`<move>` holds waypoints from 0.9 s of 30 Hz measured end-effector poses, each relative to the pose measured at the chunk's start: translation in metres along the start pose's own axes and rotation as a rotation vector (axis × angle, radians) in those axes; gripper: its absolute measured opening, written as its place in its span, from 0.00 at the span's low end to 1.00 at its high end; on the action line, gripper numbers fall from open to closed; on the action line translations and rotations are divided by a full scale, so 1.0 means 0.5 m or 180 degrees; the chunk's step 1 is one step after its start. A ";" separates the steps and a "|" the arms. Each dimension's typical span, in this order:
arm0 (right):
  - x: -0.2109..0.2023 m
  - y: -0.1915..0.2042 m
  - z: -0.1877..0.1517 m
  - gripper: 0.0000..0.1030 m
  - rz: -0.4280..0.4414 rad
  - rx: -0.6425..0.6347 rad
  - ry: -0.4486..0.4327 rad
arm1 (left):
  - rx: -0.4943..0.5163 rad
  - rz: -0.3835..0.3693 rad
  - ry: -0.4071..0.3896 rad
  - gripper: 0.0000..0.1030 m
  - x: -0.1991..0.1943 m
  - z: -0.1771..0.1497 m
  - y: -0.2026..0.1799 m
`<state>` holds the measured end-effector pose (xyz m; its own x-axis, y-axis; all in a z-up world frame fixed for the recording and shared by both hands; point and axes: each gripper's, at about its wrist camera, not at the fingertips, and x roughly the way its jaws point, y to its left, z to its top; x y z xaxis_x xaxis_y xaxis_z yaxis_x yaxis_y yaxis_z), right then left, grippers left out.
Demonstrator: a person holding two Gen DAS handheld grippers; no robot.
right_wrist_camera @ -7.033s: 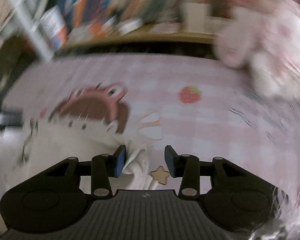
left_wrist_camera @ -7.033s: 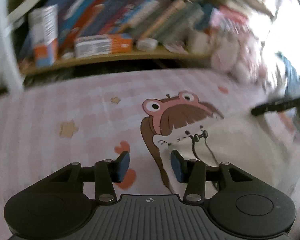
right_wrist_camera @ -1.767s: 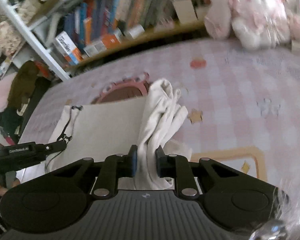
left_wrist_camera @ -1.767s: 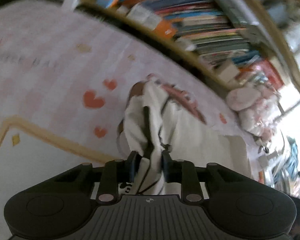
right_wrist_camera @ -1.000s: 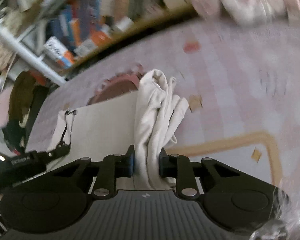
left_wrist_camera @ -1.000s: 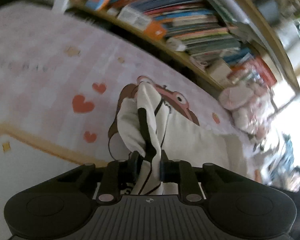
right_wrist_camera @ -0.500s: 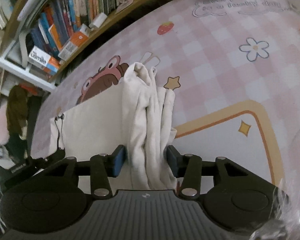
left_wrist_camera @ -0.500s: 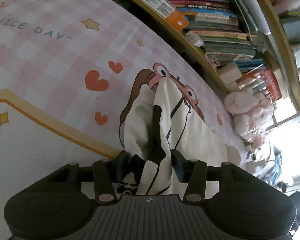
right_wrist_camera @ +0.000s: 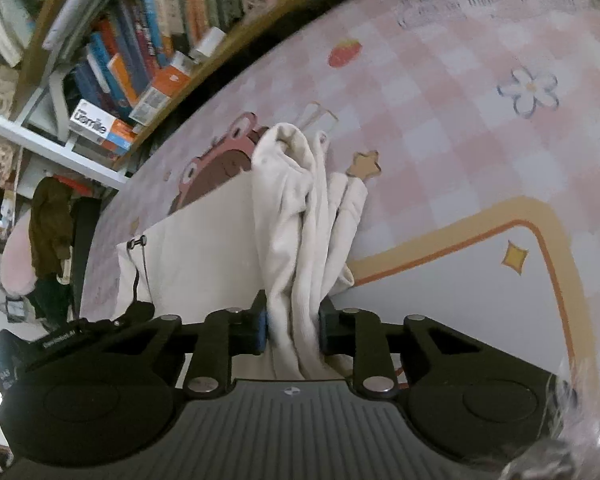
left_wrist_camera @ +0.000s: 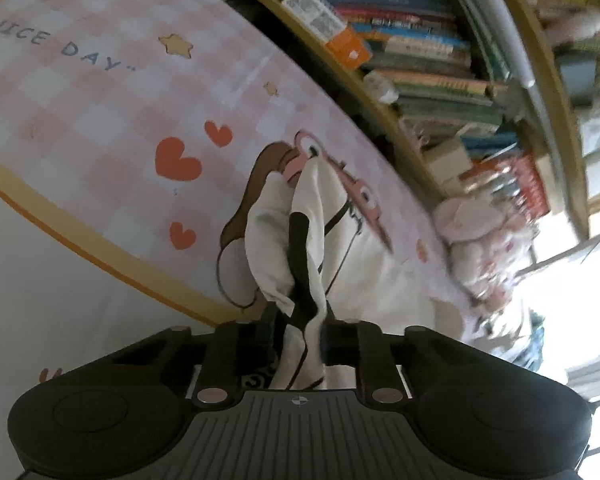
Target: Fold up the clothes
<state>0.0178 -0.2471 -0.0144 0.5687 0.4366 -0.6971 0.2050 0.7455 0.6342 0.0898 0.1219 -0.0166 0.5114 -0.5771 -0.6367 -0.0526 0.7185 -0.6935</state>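
"NICE DAY" runs in grey-blue capitals across the pink checked cartoon-print sheet (left_wrist_camera: 100, 92), and "usmile" sits on a white and orange box (right_wrist_camera: 100, 126) by the bookshelf; the book spines are too blurred.

The right gripper (right_wrist_camera: 293, 330) is closing its jaws on a bunched cream garment (right_wrist_camera: 300, 216). The cloth is lying on a pink checked mat (right_wrist_camera: 460, 128). Books (right_wrist_camera: 148, 52) are sitting on a shelf behind.
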 end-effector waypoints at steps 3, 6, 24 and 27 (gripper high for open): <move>-0.012 0.012 0.000 0.19 0.0026 -0.0062 -0.0064 | 0.0057 -0.0051 -0.0016 0.15 -0.011 0.003 -0.003; -0.021 0.022 0.002 0.19 0.0051 -0.0107 -0.0091 | 0.0111 -0.0073 -0.0045 0.15 -0.016 0.004 -0.006; -0.060 0.068 -0.017 0.19 0.0122 -0.0183 -0.0200 | 0.0156 -0.0236 -0.0110 0.15 -0.062 0.006 0.001; -0.062 0.074 -0.022 0.19 0.0126 -0.0186 -0.0208 | 0.0149 -0.0253 -0.0108 0.15 -0.069 0.006 0.004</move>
<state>-0.0012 -0.2276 0.0271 0.6265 0.4341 -0.6473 0.1354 0.7573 0.6389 0.0746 0.1447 0.0050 0.5412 -0.6201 -0.5680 0.0290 0.6888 -0.7243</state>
